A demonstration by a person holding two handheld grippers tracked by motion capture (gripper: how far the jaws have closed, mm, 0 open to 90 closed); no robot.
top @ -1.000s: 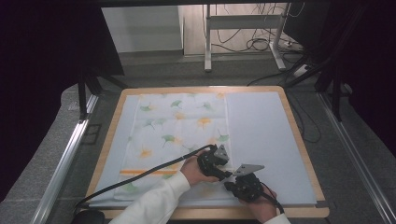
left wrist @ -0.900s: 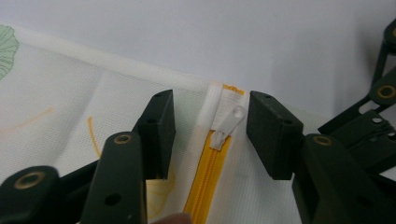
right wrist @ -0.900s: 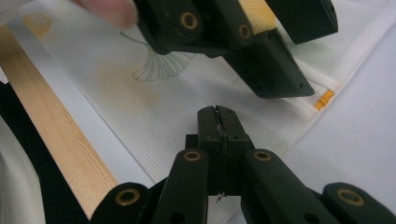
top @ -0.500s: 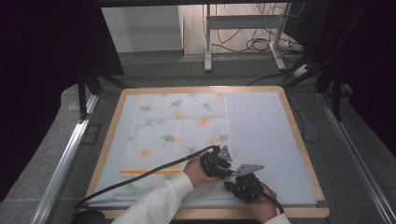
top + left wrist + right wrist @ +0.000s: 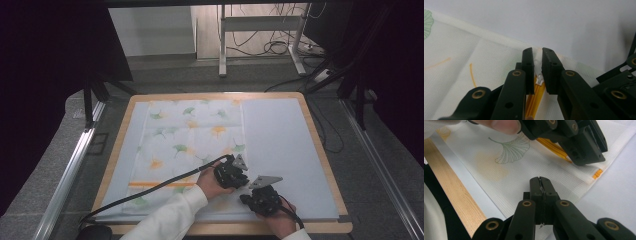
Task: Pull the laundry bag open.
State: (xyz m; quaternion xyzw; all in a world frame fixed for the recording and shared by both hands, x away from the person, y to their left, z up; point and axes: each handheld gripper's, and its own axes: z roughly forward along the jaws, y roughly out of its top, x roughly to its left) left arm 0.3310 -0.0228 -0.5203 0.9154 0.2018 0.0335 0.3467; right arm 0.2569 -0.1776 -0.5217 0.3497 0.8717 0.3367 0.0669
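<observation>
Zipper pull (image 5: 539, 75), small and white, sits between the left tongs (image 5: 537, 53) at the right-hand end of the orange zipper (image 5: 535, 96), near the front right corner of the leaf-print mesh pouch (image 5: 190, 145); pouch lies flat on the pale mat (image 5: 280, 145) on the wood-edged surface (image 5: 320, 150); left tongs have just been closing, now narrow on the pull, pads against it as far as the left gripper view shows; right tongs (image 5: 540, 180) are clamped flat on the pouch fabric just beside the corner, orange zipper end tab (image 5: 597, 173) nearby.

Risks, my read:
- pull is tiny and slick; grip looks to be near the tips only; any sideways tug could let it pop out;
- if left tongs caught mesh along with the pull, slider will jam or snag fabric;
- right tongs hold thin mesh close to the edge; if that pinch slips, pouch will drag along with the slider instead of opening, bunching up;
- two tongs sit just beside each other; bodies could collide at start of stroke;
- pulling upward instead of along the zipper line would lift the pouch off the mat.
</observation>
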